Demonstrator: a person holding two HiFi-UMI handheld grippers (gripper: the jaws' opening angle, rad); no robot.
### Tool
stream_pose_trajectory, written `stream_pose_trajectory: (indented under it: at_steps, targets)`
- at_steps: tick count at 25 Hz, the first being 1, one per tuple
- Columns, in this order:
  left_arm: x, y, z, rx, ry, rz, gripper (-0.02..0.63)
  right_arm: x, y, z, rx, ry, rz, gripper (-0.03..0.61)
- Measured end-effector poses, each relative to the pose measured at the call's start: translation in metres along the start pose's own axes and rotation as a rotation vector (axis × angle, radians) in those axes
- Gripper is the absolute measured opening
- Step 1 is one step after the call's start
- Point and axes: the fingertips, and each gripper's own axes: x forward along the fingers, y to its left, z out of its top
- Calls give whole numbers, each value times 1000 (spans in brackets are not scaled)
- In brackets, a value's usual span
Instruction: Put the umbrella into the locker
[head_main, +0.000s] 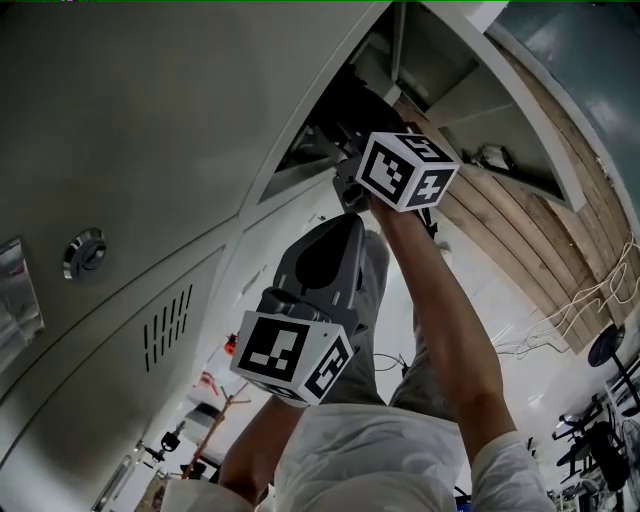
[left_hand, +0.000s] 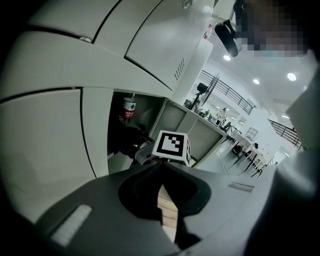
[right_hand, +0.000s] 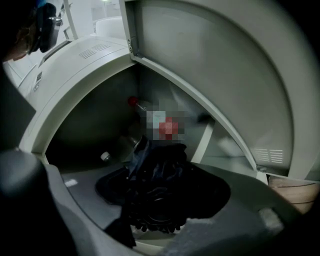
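Note:
The grey locker (right_hand: 90, 120) stands with its door (right_hand: 225, 65) swung open. The folded dark umbrella (right_hand: 156, 192) is between the jaws of my right gripper (right_hand: 161, 172), which is shut on it. Its far end points into the open compartment, just past the sill. In the head view the right gripper's marker cube (head_main: 408, 170) is at the compartment's mouth (head_main: 335, 110). My left gripper (head_main: 350, 225) hangs lower, just under the right one, shut with nothing in it. From the left gripper view (left_hand: 161, 166) I see the right cube (left_hand: 172, 145) in front of the dark opening.
A bottle with a red cap (right_hand: 133, 101) and red label (left_hand: 128, 109) stands at the back of the compartment. Closed locker doors with a round lock (head_main: 84, 252) and vent slots (head_main: 168, 328) surround it. A wooden floor (head_main: 540, 240) and cables (head_main: 580, 300) lie below.

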Motion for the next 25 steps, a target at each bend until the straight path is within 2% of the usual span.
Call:
stream_pose_trajectory:
  at_steps: [6, 10, 20, 25]
  targets:
    - [-5, 5, 1, -7, -11, 14, 18, -7, -11, -3, 52, 3, -47, 330]
    - [-9, 2, -2, -12, -16, 16, 18, -13, -10, -1, 58, -2, -45, 331]
    - [-11, -15, -6, -18, -31, -7, 18, -40, -5, -5, 15, 27, -15, 330]
    - [-14, -18, -5, -15, -36, -12, 18, -53, -3, -3, -5, 41, 1, 282]
